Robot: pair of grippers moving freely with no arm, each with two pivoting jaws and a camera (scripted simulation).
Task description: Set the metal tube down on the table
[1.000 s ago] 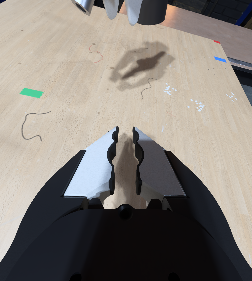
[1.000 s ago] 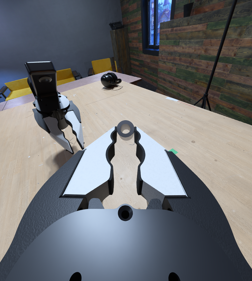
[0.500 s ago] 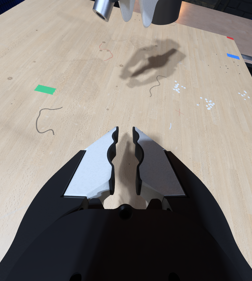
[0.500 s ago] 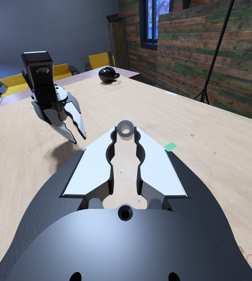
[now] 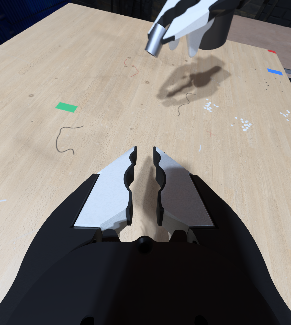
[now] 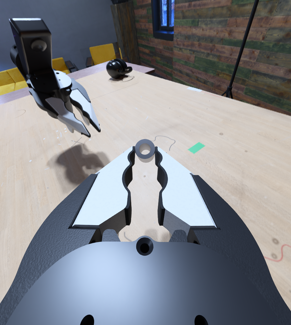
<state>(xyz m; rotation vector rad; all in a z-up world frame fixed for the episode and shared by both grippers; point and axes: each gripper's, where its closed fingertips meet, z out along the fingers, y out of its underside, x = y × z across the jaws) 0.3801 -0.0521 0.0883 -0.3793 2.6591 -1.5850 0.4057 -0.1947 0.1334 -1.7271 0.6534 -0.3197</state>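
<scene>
My right gripper (image 6: 144, 148) is shut on a short silver metal tube (image 6: 137, 149), pinched at the fingertips with its open end facing the camera. It holds the tube above the light wooden table (image 5: 106, 88), not touching it. In the left wrist view the tube (image 5: 155, 41) hangs tilted at the top, gripped by the right gripper (image 5: 165, 37), with its shadow on the table below. My left gripper (image 5: 144, 149) is empty, its jaws a little apart, hovering over the table. It also shows in the right wrist view (image 6: 93, 132), to the left of the tube.
A green tape patch (image 5: 66, 107) lies on the table, with blue (image 5: 274, 71) and red (image 5: 271, 51) patches near the right edge. Black headphones (image 6: 117, 69) sit at the far end. Yellow chairs (image 6: 102, 52) and a black tripod (image 6: 236, 52) stand beyond the table.
The right gripper with the tube has come lower and closer to the left gripper. The tube stays gripped. The left gripper's jaws keep the same gap.
</scene>
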